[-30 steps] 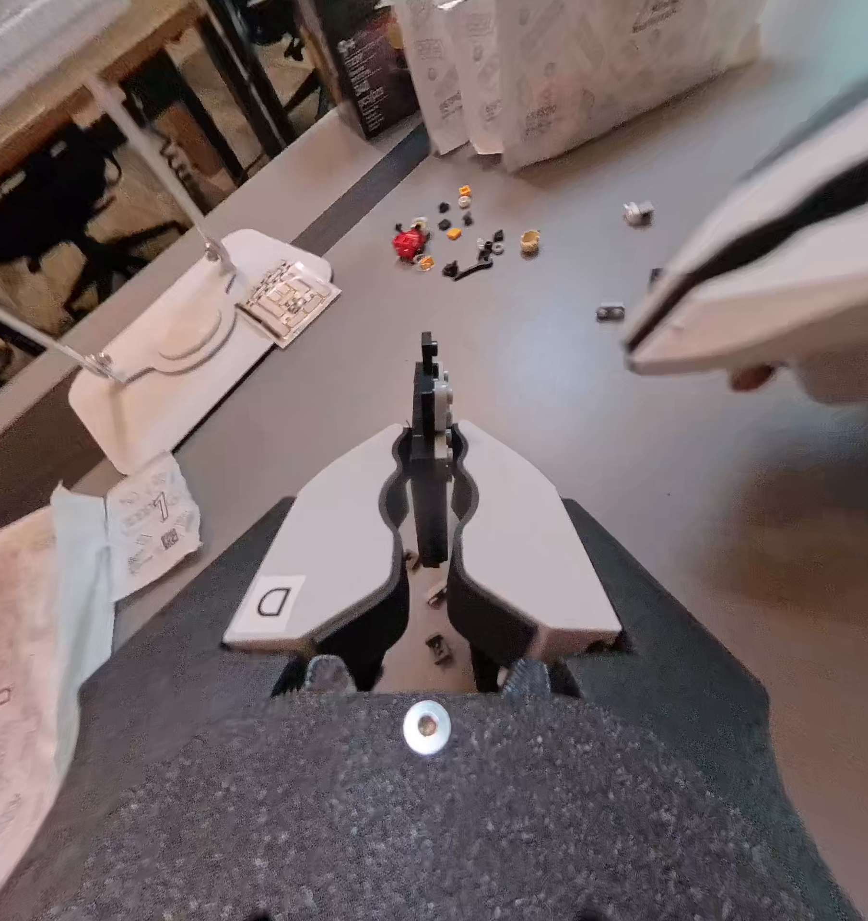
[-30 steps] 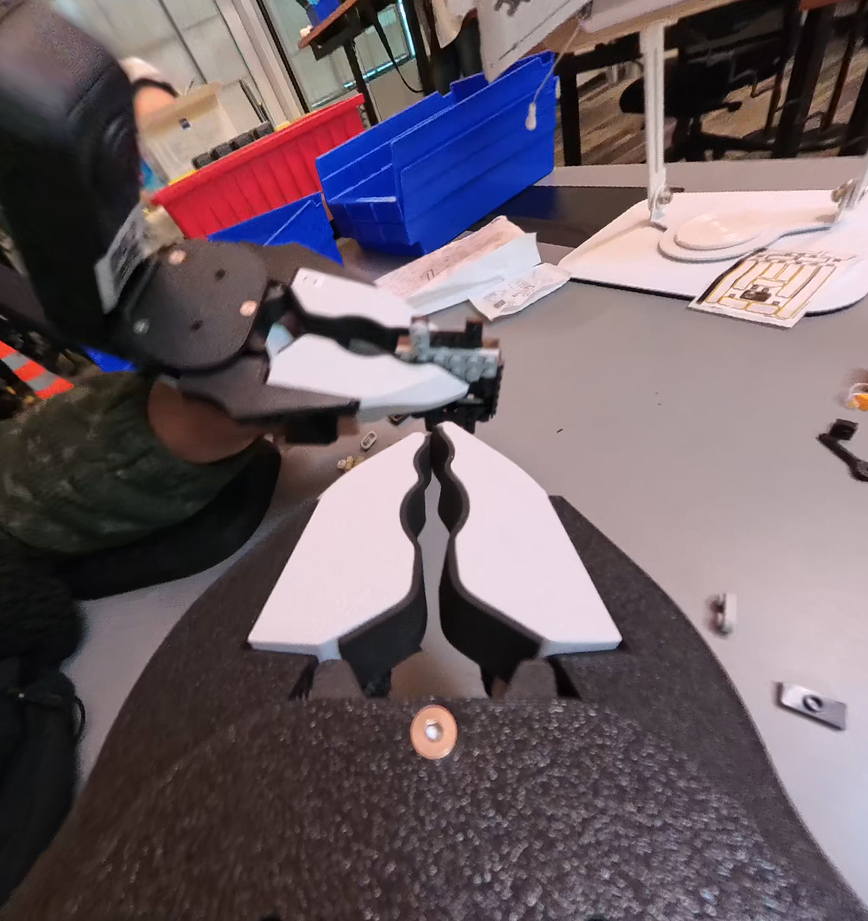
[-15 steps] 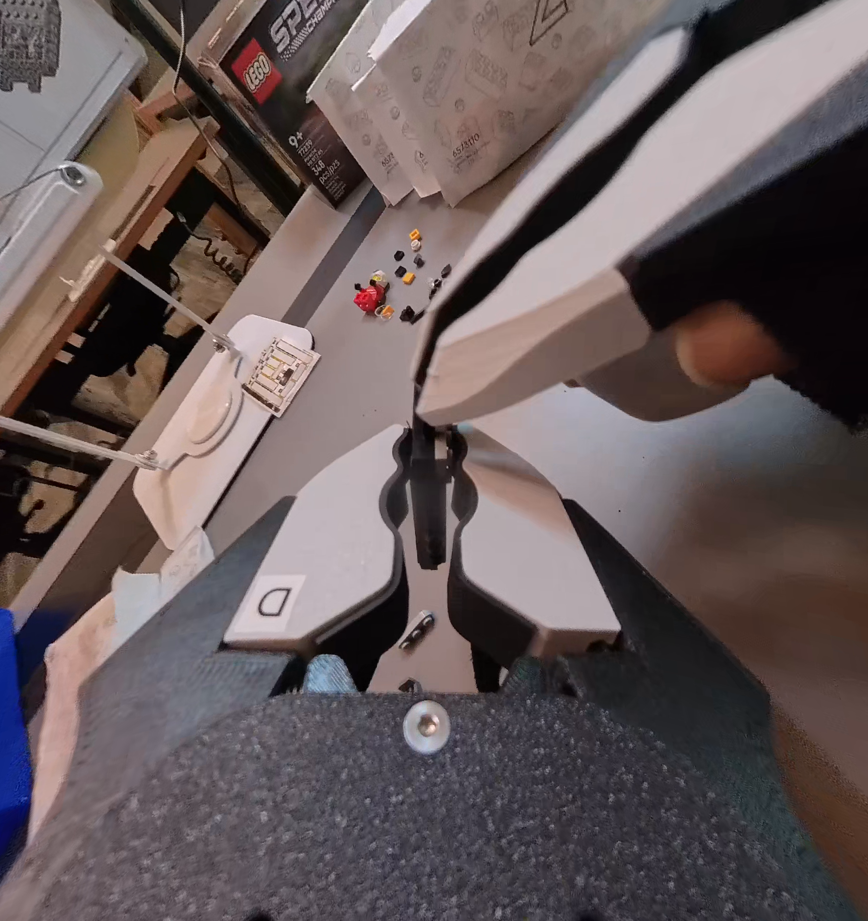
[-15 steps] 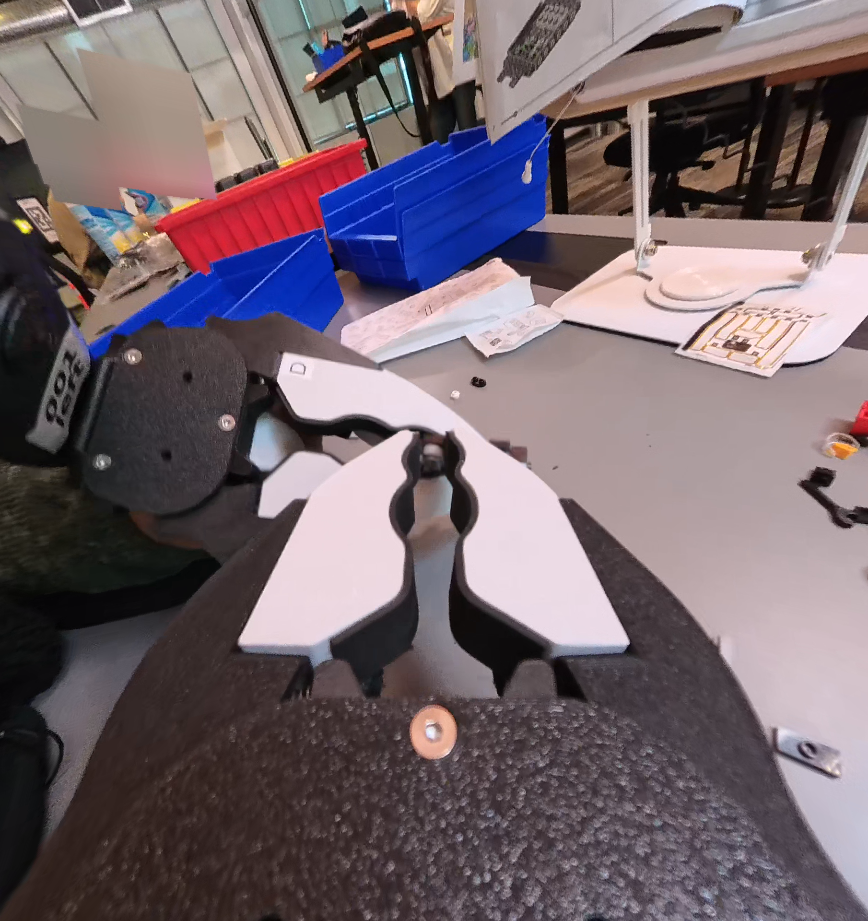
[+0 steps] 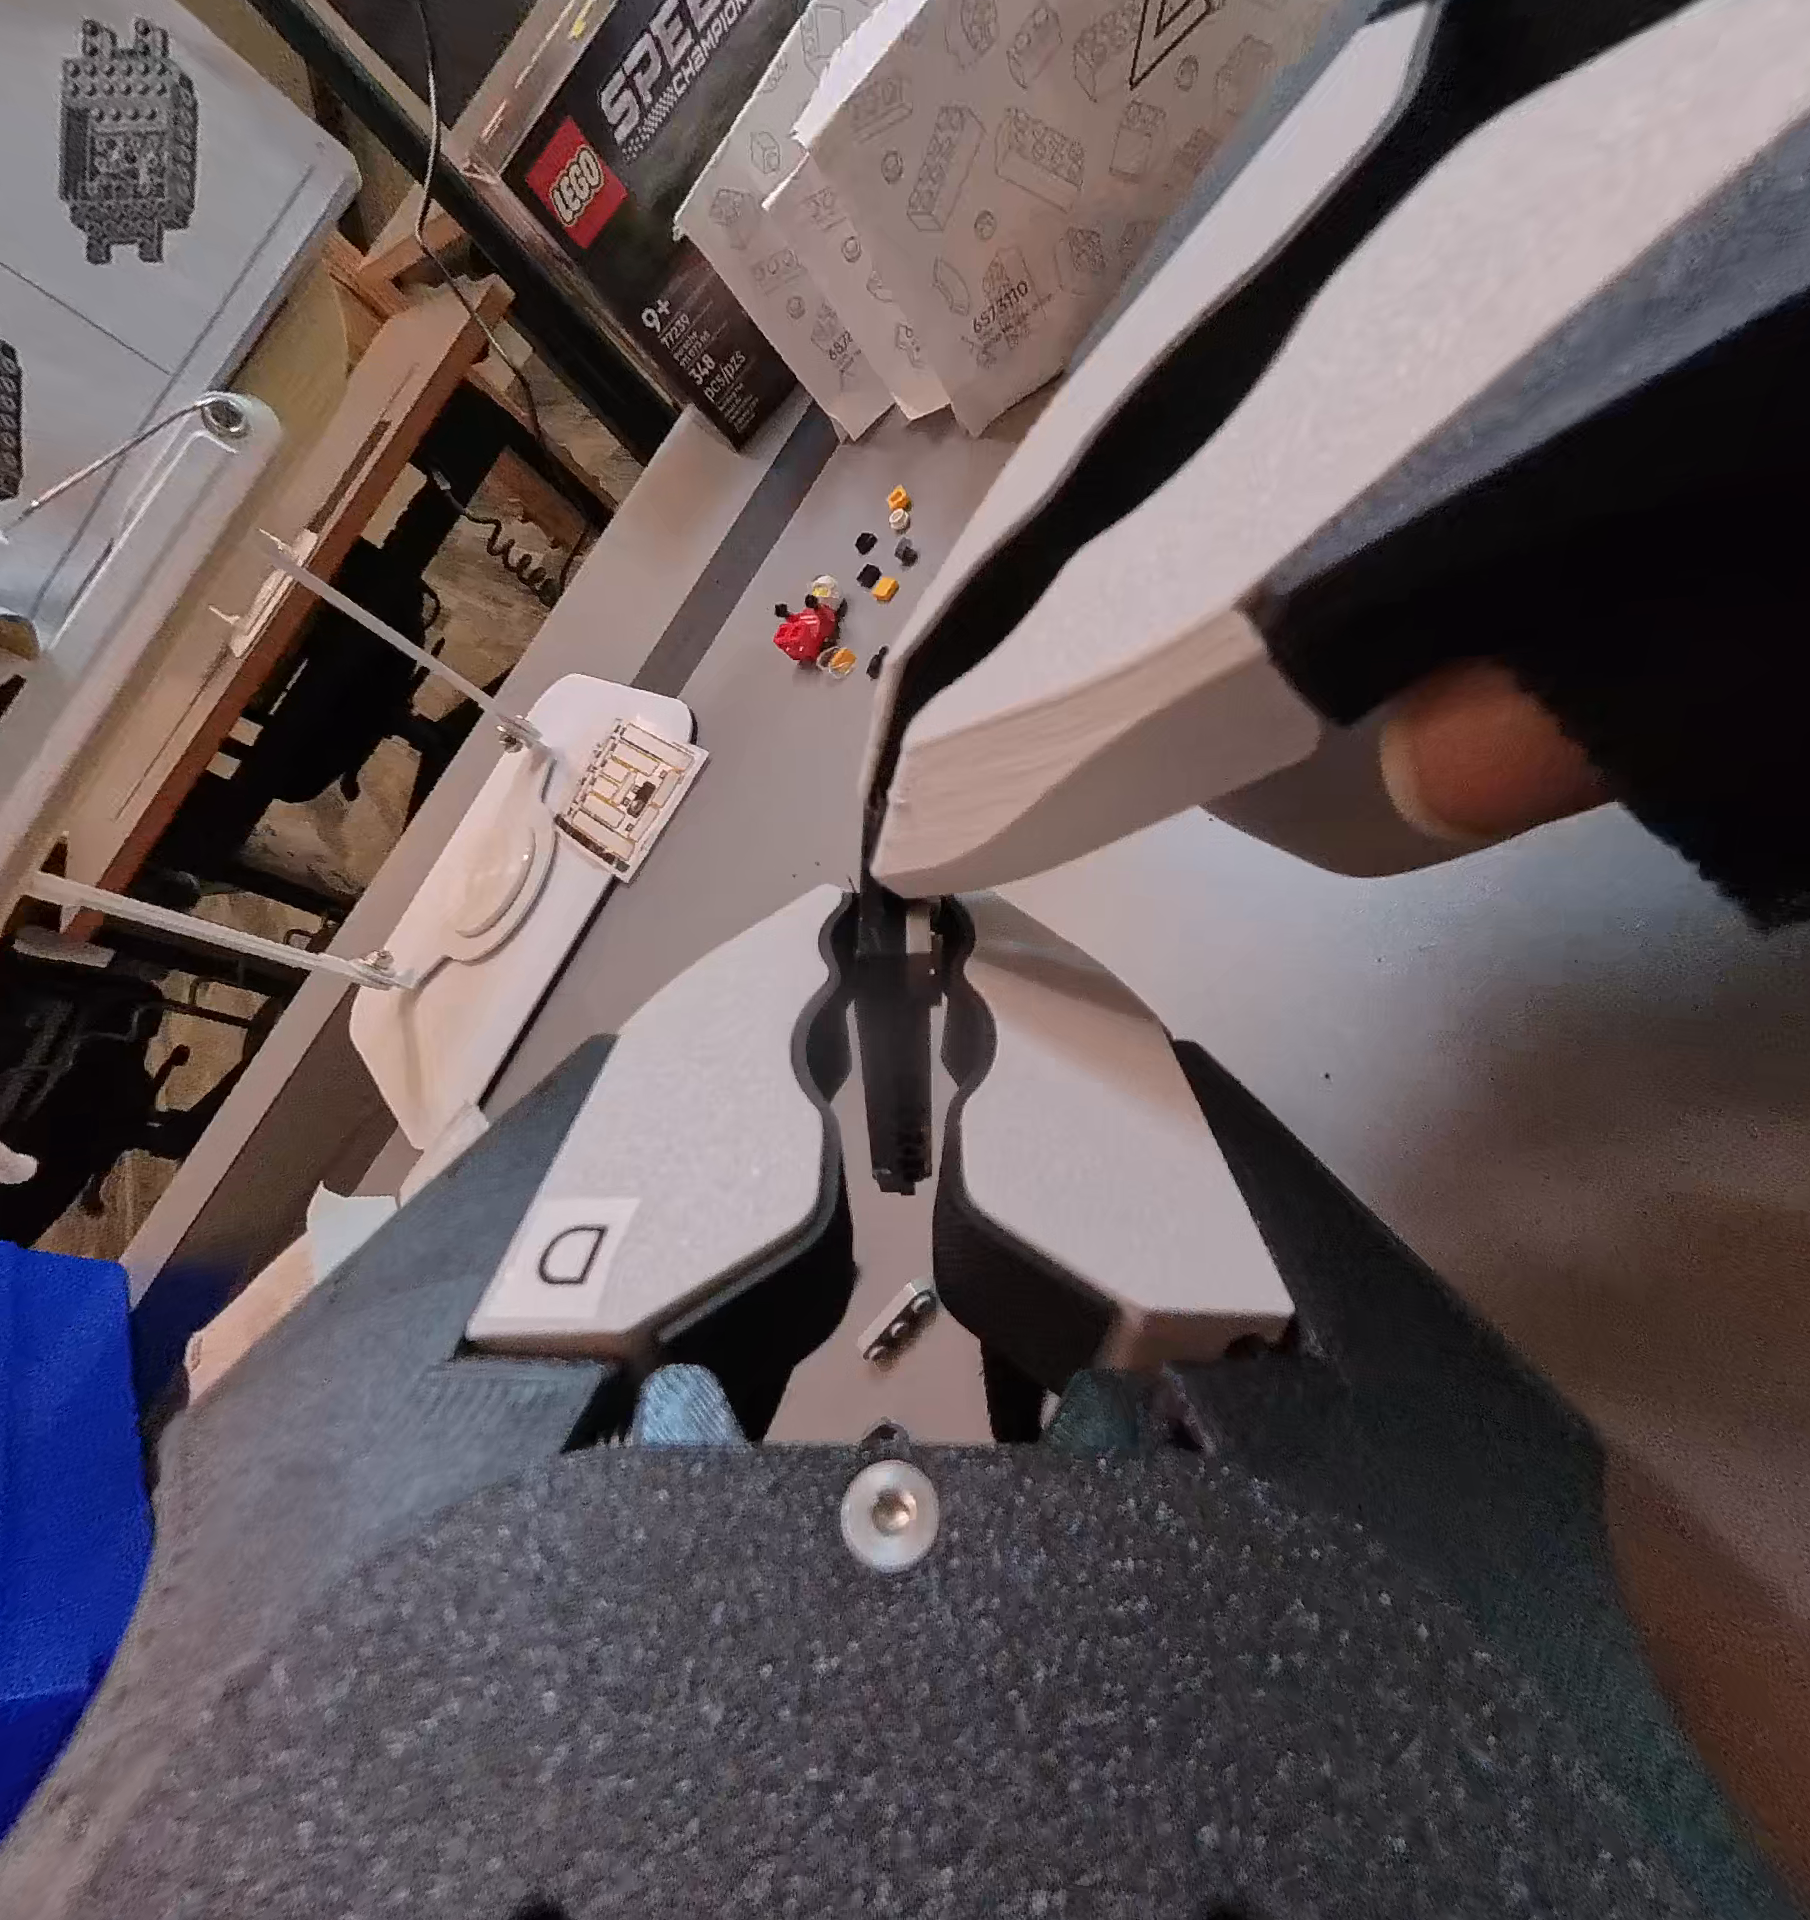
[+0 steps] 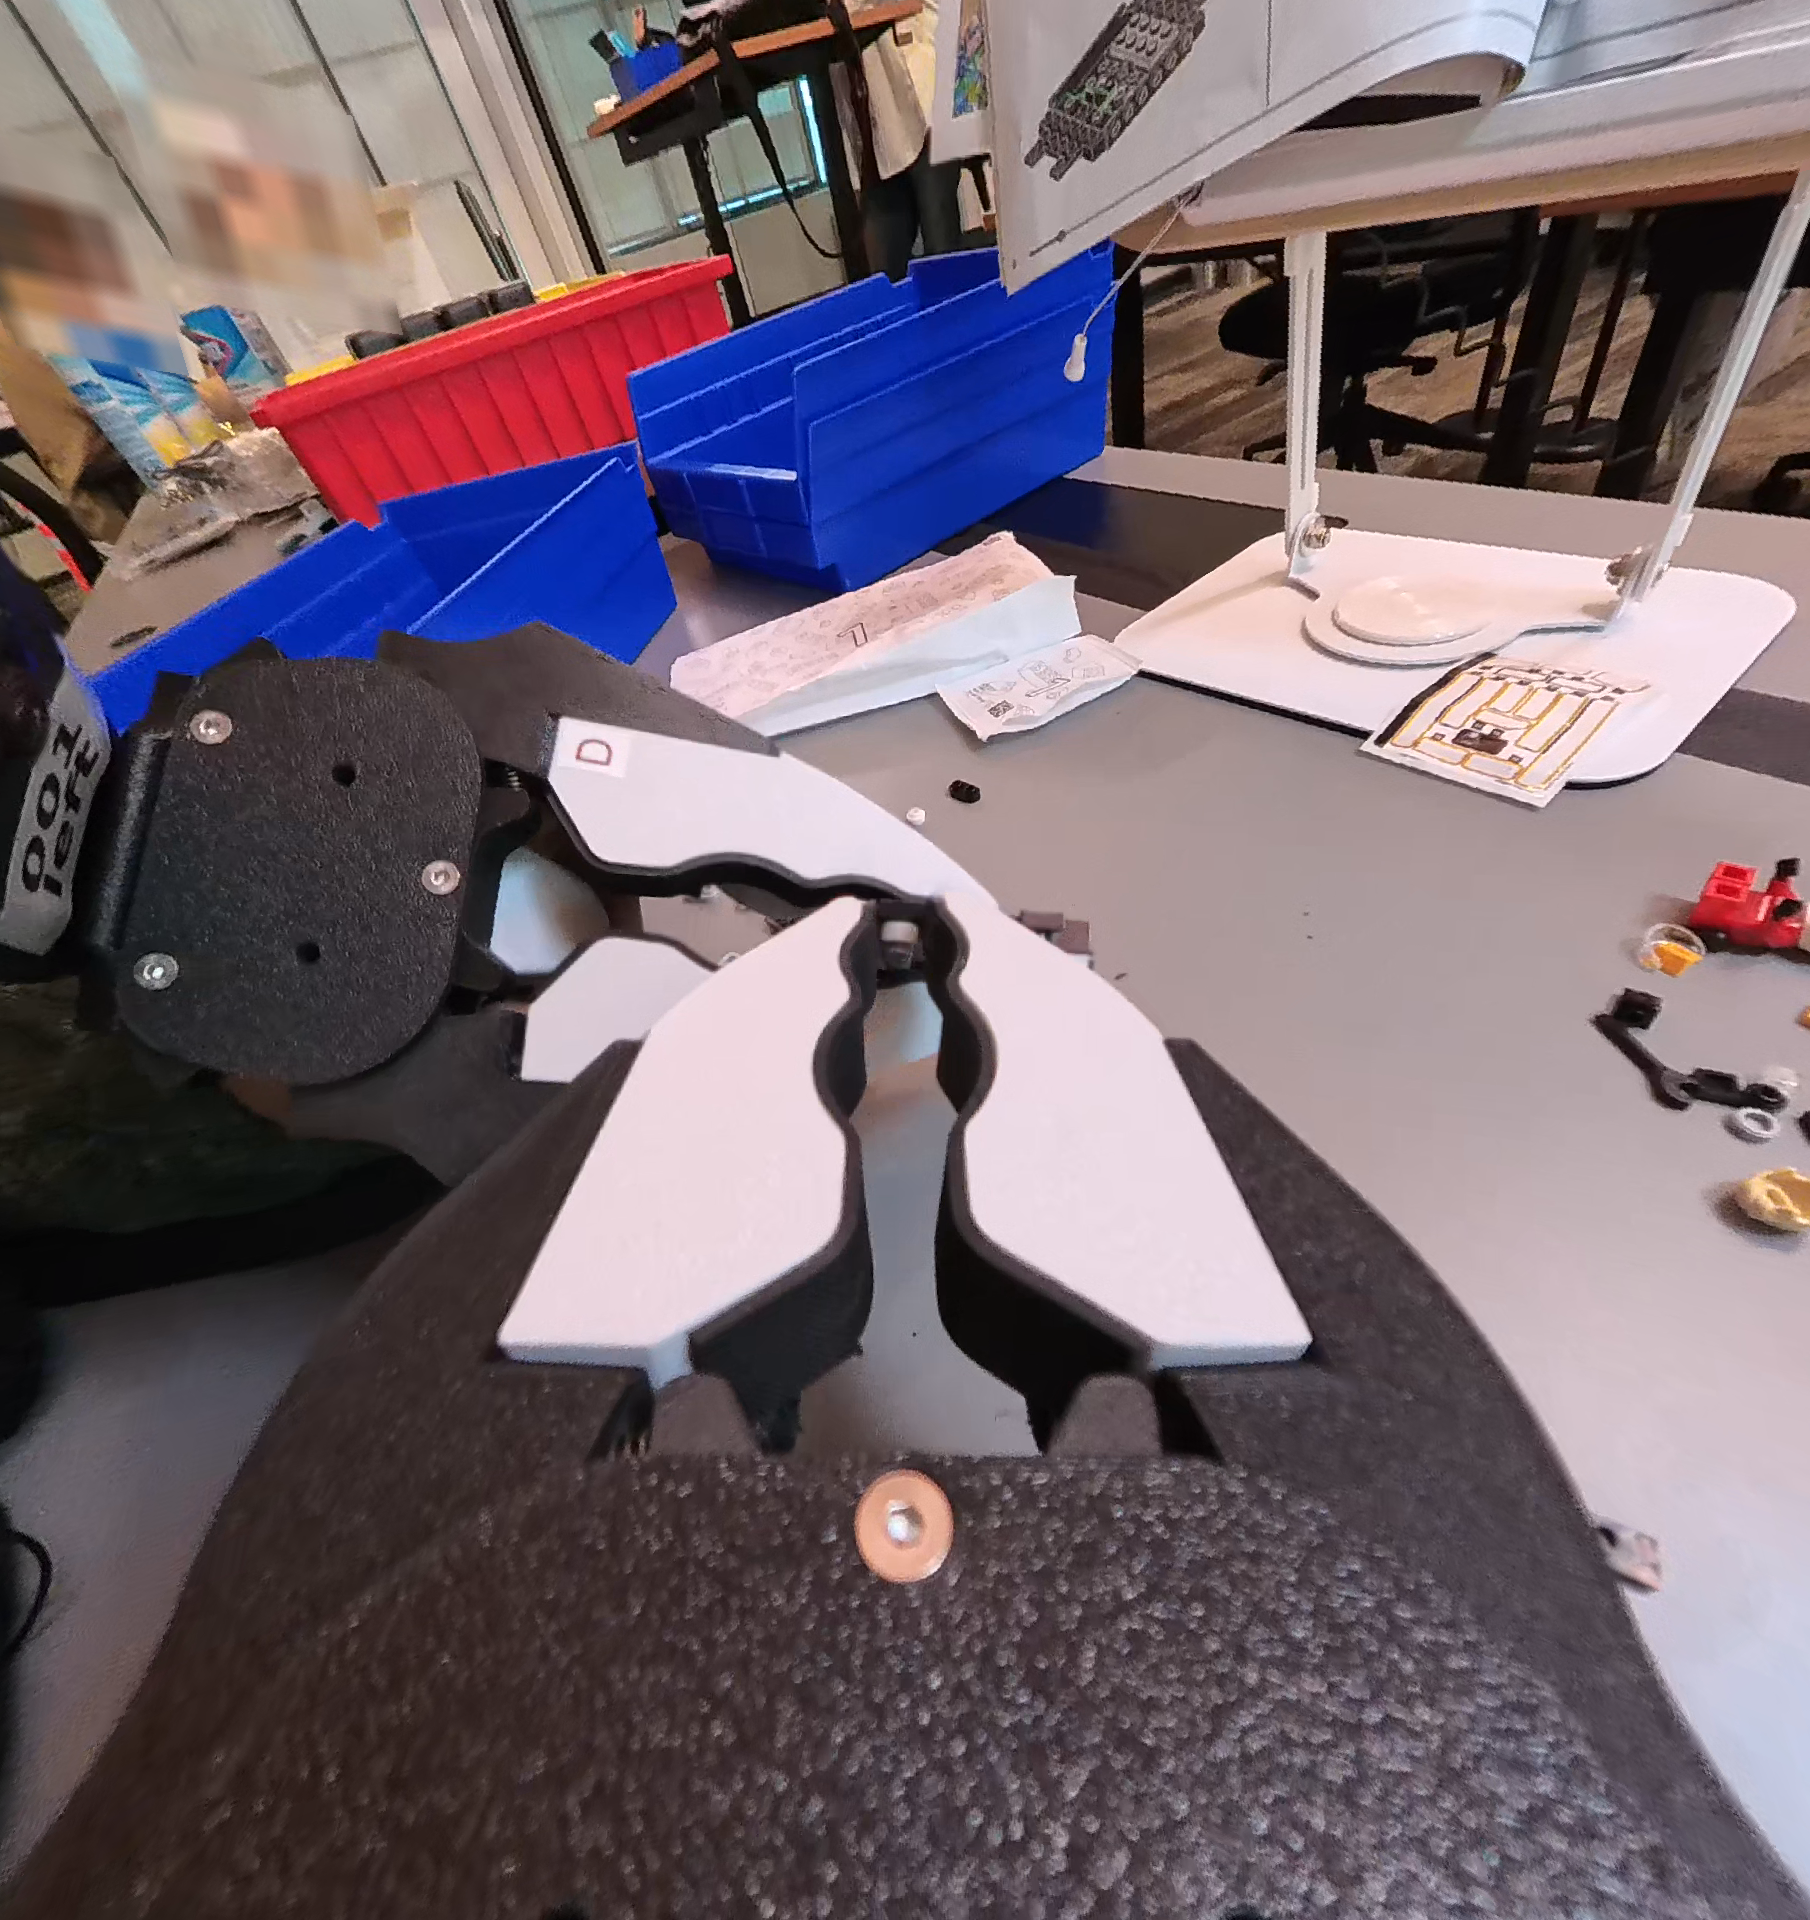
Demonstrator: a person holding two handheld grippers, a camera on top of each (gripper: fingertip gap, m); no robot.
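Your left gripper (image 5: 896, 914) is clenched on a black brick assembly (image 5: 893, 1070) that stands upright between its pads, with a grey piece on its right face. Your right gripper (image 6: 901, 925) comes in from the right, and its tips close on a small whitish stud piece (image 6: 896, 951) at the assembly's upper end, right where the left jaws end.

Under both sets of jaws lies a grey table (image 6: 1348, 987). Just below the left jaws a small grey plate (image 5: 899, 1320) rests on it. Ahead of the left jaws, well apart, sit loose pieces around a red brick (image 5: 805, 631), and past them white printed bags (image 5: 942, 208) and a dark box (image 5: 662, 239) stand at the far edge. Left of the left jaws a white stand base (image 5: 485, 914) carries a sticker sheet (image 5: 633, 795).

Beyond the right jaws sit blue bins (image 6: 859, 416) and a red bin (image 6: 506, 384), with desks and glass walls behind.
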